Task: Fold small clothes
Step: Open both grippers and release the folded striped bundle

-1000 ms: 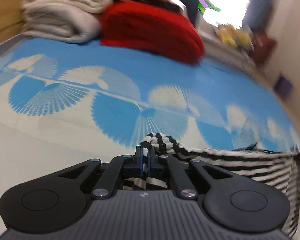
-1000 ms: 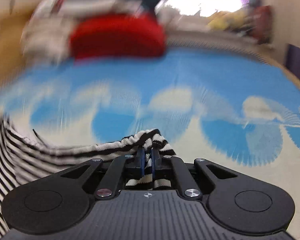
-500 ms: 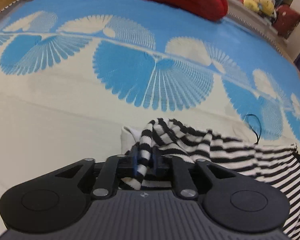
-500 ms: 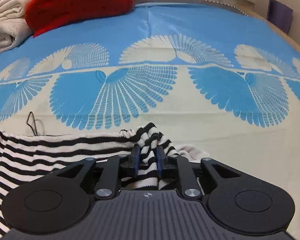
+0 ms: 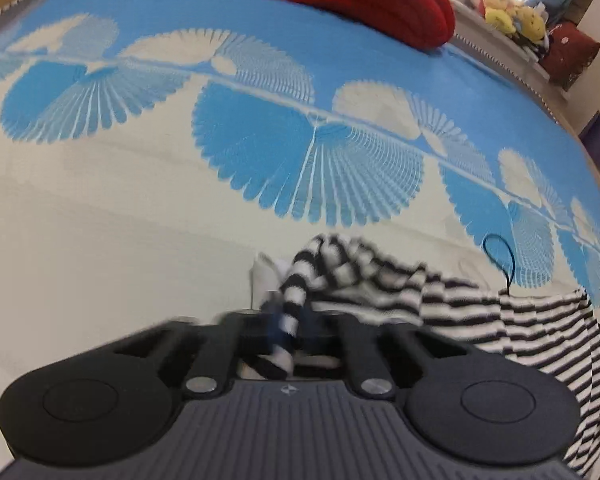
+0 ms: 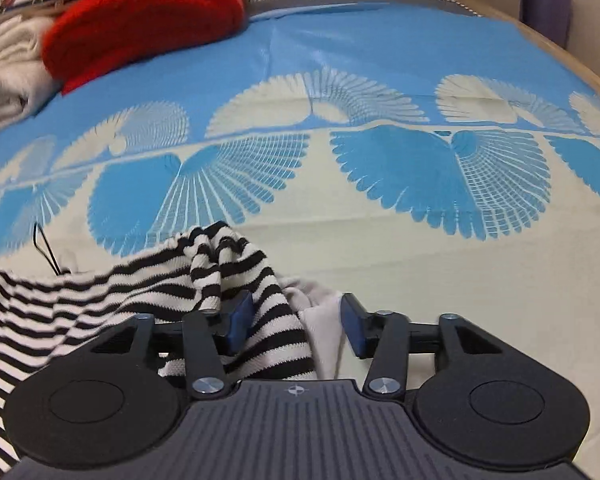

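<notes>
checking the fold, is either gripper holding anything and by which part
The left gripper is shut on the striped garment at a bunched edge. The right gripper grips nothing: its jaws are closing with cloth between them.

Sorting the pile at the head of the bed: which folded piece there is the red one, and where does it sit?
The red knit blanket, lying right of the cream folded blankets on the blue patterned bedspread.

Striped garment (image 6: 228, 280) between closing right hand-held gripper (image 6: 296, 322) jaws
</notes>
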